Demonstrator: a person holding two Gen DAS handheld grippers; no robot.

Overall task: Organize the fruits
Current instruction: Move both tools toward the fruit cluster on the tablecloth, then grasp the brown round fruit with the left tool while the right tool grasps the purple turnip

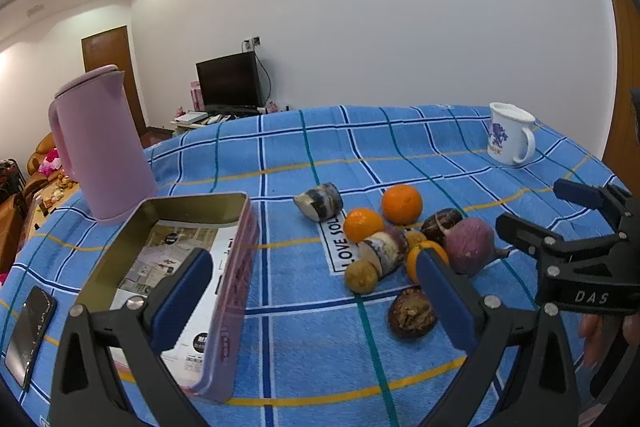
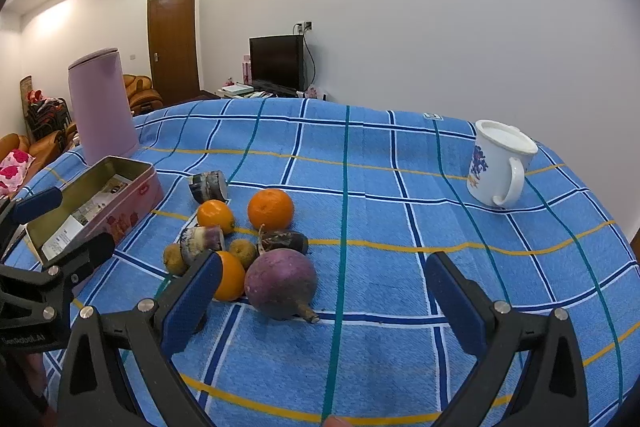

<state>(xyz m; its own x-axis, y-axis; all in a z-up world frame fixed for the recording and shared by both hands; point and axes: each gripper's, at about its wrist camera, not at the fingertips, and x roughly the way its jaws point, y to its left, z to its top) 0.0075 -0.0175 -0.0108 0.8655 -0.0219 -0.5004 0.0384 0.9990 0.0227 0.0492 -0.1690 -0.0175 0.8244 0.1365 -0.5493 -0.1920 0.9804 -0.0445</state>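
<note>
Blue checked cloth (image 2: pixel 400 187) lies bare ahead and right of the right gripper (image 2: pixel 324 301); fruit pile (image 2: pixel 248 251) sits left. Left gripper (image 1: pixel 316 291), jaws apart, empty, as the right.

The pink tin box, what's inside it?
Inside the pink tin box lies a printed paper leaflet covering the bottom. No fruit is in it. The left gripper hides part of the inside.

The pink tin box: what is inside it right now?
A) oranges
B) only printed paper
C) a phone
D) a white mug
B: in the left wrist view the open tin box shows just a printed paper sheet on its bottom, while the oranges lie on the cloth beside it.
</note>
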